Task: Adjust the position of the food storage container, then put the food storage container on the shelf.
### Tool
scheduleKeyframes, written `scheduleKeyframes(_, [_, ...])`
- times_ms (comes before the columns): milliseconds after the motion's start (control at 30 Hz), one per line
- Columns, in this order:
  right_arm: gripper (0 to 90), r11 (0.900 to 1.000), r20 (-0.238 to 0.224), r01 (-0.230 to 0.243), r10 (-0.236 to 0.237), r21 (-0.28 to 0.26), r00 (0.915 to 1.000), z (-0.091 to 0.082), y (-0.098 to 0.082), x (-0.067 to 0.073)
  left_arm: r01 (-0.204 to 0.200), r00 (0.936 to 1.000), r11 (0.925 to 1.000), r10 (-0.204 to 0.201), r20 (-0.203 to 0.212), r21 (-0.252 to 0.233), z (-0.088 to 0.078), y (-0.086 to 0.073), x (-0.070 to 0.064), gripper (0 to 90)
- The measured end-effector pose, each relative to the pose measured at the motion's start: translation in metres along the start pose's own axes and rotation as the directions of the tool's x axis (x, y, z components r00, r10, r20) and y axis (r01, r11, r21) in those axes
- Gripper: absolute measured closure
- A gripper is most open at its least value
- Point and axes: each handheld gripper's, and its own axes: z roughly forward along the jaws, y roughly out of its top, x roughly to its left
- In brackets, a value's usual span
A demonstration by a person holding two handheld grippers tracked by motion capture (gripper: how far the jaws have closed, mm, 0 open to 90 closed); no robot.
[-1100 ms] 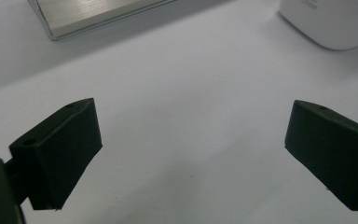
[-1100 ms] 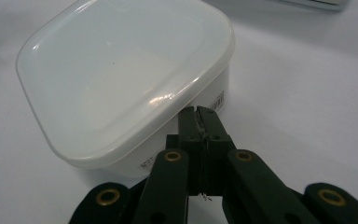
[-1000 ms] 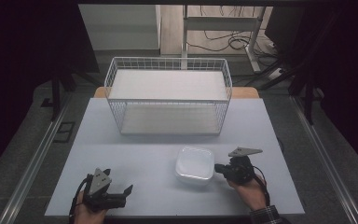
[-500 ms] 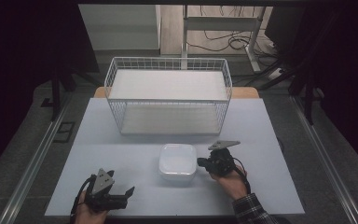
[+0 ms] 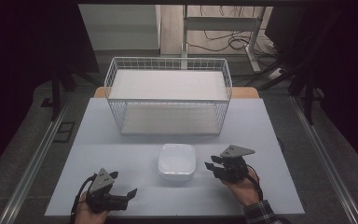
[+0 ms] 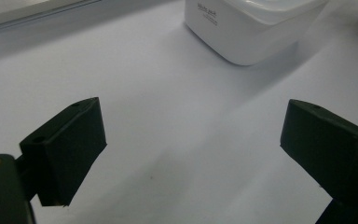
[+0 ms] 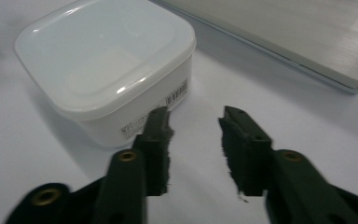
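Note:
A white square container with a lid [image 5: 176, 161] sits on the pale table [image 5: 121, 135], in front of the wire basket. My right gripper [image 5: 212, 169] is just right of it, pointing left at its side. In the right gripper view the jaws [image 7: 193, 116] have just been opening and nothing is between them; the container [image 7: 102, 60] lies beside the left jaw. My left gripper [image 5: 123, 184] rests at the front left, open wide and empty [image 6: 191, 140], with the container [image 6: 251, 28] farther off.
A white wire basket [image 5: 168, 60] with a flat base stands at the back middle of the table; its base edge [image 7: 307, 42] lies beyond the right gripper's jaws. Dark floor, rails and cables surround the table.
The container slid left with the right gripper shut on it. Since then the right gripper has let go, opened and drawn back to the right. The left gripper stayed put.

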Motion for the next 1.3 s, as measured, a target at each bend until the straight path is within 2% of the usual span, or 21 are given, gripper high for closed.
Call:
scheduleKeyframes(133, [36.9,1.0,-0.015,0.007,-0.006,0.006,0.9999,-0.007,-0.007,0.002,-0.025,0.9997,0.9997,0.025,-0.002,0.003,0.001,0.0,-0.001,5.7])
scheduleKeyframes(267, [21.0,0.998,-0.023,0.021,-0.02,0.054,0.9995,-0.005,-0.018,0.004,-0.035,0.9994,0.9994,0.035,-0.006,0.004,0.003,-0.001,-0.001,5.2])
scheduleKeyframes(367, [13.2,0.999,-0.029,0.016,-0.015,0.044,0.9995,-0.003,-0.018,0.004,-0.04,0.9992,0.9992,0.04,-0.003,-0.005,0.004,-0.001,0.0,4.7])
scheduleKeyframes(467, [6.9,1.0,-0.034,0.01,-0.01,0.027,0.9994,-0.002,-0.017,0.004,-0.029,0.9995,0.9995,0.029,0.008,-0.008,0.005,-0.001,0.001,4.6])
scheduleKeyframes(600, [4.4,0.999,-0.051,0.025,-0.024,0.021,0.9984,0.0,-0.017,0.006,-0.018,0.9994,0.9997,0.018,0.029,-0.016,0.008,0.003,0.001,5.3])
scheduleKeyframes(767, [3.5,1.0,-0.061,0.021,-0.021,-0.002,0.9979,0.0,-0.013,0.008,-0.019,0.9954,0.9985,0.024,0.093,-0.05,0.015,0.015,-0.002,5.1])
scheduleKeyframes(833, [3.2,1.0,-0.063,0.021,-0.021,-0.004,0.9978,0.0,-0.011,0.009,-0.022,0.994,0.9984,0.027,0.106,-0.053,0.019,0.02,-0.002,5.0])
scheduleKeyframes(1000, [3.1,1.0,-0.058,0.022,-0.022,-0.01,0.9981,0.002,-0.005,0.011,-0.043,0.9942,0.9985,0.046,0.097,-0.033,0.028,0.032,-0.001,4.8])
scheduleKeyframes(1300, [1.2,0.999,-0.05,0.036,-0.037,-0.027,0.9981,0.008,0.008,0.019,-0.071,0.9913,0.9975,0.07,0.111,0.002,0.047,0.059,-0.002,5.4])
